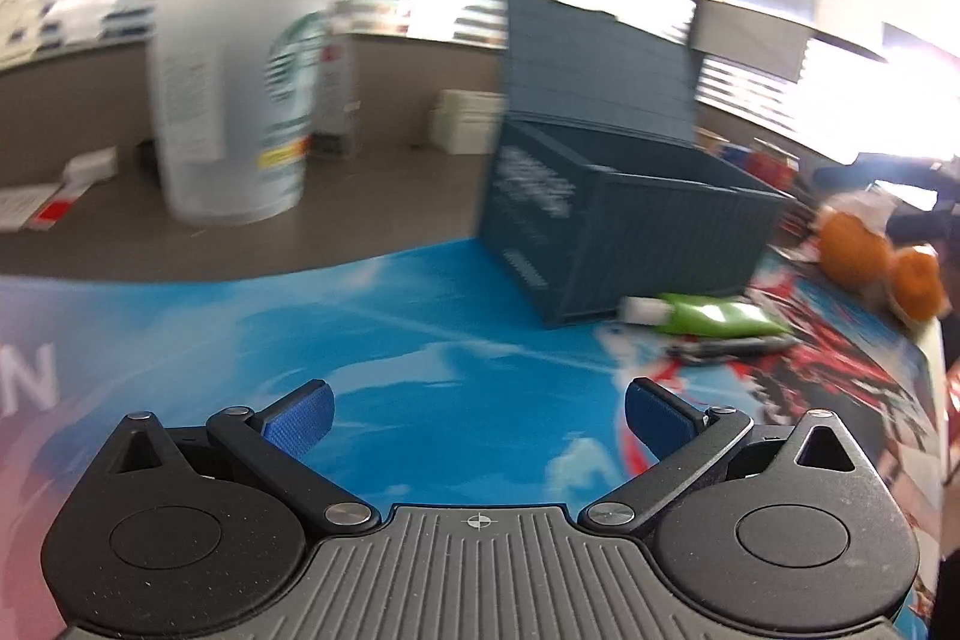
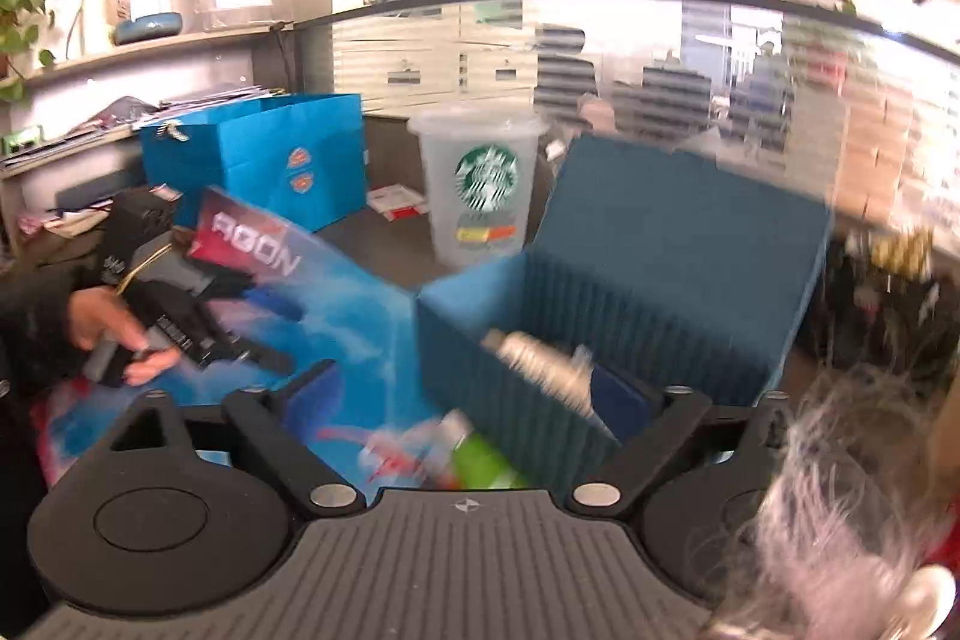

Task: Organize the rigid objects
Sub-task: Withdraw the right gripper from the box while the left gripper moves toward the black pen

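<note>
A dark teal ribbed box (image 1: 606, 214) with its lid up stands on the blue desk mat (image 1: 372, 340). A green tube with a white cap (image 1: 702, 314) and a dark pen-like object (image 1: 732, 346) lie on the mat by the box's near corner. My left gripper (image 1: 477, 415) is open and empty, low over the mat, short of the box. In the right wrist view the box (image 2: 528, 382) holds a blurred silver object (image 2: 540, 361). My right gripper (image 2: 468, 400) is open, at the box's near wall, above the green tube (image 2: 480, 463). The other hand-held gripper (image 2: 180, 322) shows at left.
A clear Starbucks cup (image 1: 234, 100) (image 2: 477, 184) stands behind the mat. Orange plush toys (image 1: 876, 262) sit right of the box. A blue paper bag (image 2: 264, 160) stands at the back left. Grey fur (image 2: 840, 490) fills the right wrist view's lower right.
</note>
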Tool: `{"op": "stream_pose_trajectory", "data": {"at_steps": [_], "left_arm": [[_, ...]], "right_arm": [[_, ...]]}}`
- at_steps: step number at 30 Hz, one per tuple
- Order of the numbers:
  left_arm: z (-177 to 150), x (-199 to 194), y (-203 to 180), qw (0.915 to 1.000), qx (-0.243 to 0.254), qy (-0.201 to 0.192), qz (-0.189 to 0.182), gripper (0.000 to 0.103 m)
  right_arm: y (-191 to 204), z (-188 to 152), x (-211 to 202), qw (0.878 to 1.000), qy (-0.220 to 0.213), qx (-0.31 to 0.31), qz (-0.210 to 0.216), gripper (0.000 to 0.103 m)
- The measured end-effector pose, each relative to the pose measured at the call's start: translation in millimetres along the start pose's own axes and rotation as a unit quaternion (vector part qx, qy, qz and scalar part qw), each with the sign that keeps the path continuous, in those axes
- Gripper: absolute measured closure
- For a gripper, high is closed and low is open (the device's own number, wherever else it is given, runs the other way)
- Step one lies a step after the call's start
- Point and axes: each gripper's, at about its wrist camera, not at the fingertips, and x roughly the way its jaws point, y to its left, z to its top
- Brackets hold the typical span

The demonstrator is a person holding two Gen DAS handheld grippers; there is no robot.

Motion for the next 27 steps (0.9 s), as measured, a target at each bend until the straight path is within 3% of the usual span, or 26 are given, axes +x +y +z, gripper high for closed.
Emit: {"op": "stream_pose_trajectory", "data": {"at_steps": [5,11,17,22,27], "left_arm": [[8.6,11.5,-38.9,0.9965,0.043,0.004,-0.071,0.0],[22.8,47.0,-87.8,0.9832,0.114,0.032,-0.139,0.0],[30.0,81.3,-117.2,0.9656,0.181,0.083,-0.167,0.0],[29.6,103.5,-131.7,0.9541,0.216,0.126,-0.164,0.0],[30.8,109.5,-139.3,0.9467,0.238,0.137,-0.169,0.0]], "right_arm": [[-3.1,-44.9,-3.4,0.998,0.012,0.064,0.006,0.012],[-7.1,-75.6,-13.9,0.992,-0.017,0.121,0.01,0.011],[-11.5,-94.1,-23.8,0.988,-0.042,0.15,0.015,0.006],[-11.9,-100.7,-27.7,0.984,-0.058,0.164,0.022,0.004],[-13.3,-106.6,-31.9,0.981,-0.079,0.176,0.024,0.004]]}}
